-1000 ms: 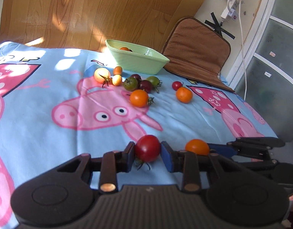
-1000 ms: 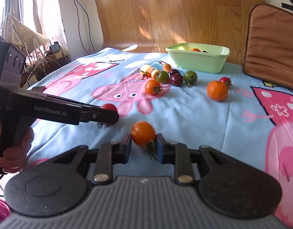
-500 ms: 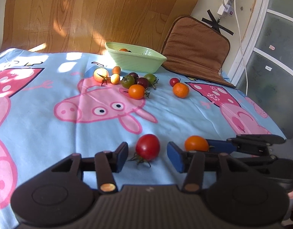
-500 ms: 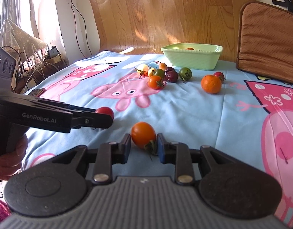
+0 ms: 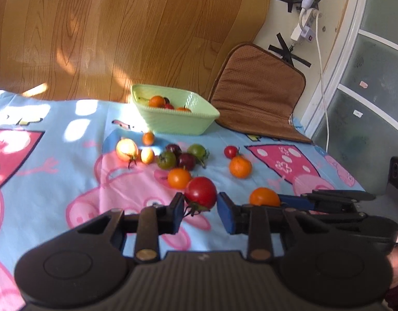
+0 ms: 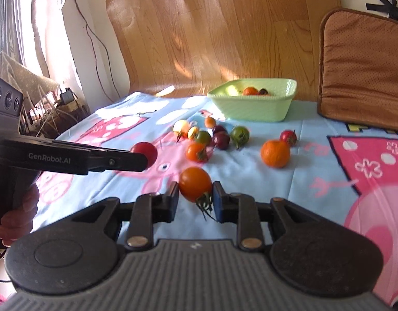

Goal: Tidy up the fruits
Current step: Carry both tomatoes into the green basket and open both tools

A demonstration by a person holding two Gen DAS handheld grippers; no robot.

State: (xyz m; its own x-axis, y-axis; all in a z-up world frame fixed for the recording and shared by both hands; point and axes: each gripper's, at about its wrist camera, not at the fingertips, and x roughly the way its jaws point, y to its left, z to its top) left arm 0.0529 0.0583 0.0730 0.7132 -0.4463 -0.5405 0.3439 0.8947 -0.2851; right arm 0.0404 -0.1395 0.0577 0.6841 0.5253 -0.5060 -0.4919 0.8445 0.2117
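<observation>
My left gripper (image 5: pixel 200 208) is shut on a red tomato (image 5: pixel 201 193) and holds it above the cloth; the tomato also shows in the right wrist view (image 6: pixel 145 153). My right gripper (image 6: pixel 195 198) is shut on an orange tomato (image 6: pixel 195 184) and holds it above the cloth; that tomato shows in the left wrist view (image 5: pixel 264 197). A light green bowl (image 5: pixel 173 123) with several small fruits stands at the back, also in the right wrist view (image 6: pixel 253 108). Several loose tomatoes (image 5: pixel 171 159) and an orange fruit (image 5: pixel 240 166) lie in front of it.
A blue Peppa Pig cloth (image 5: pixel 69 168) covers the table. A brown cushion (image 5: pixel 255 98) leans at the back right. A wood-pattern sheet (image 5: pixel 121 26) rises behind the bowl. A white cable (image 5: pixel 324 90) hangs on the right wall.
My left gripper opened around the red tomato, then shut on it again and lifted it. My right gripper has risen with the orange tomato. Both views now look down into the bowl.
</observation>
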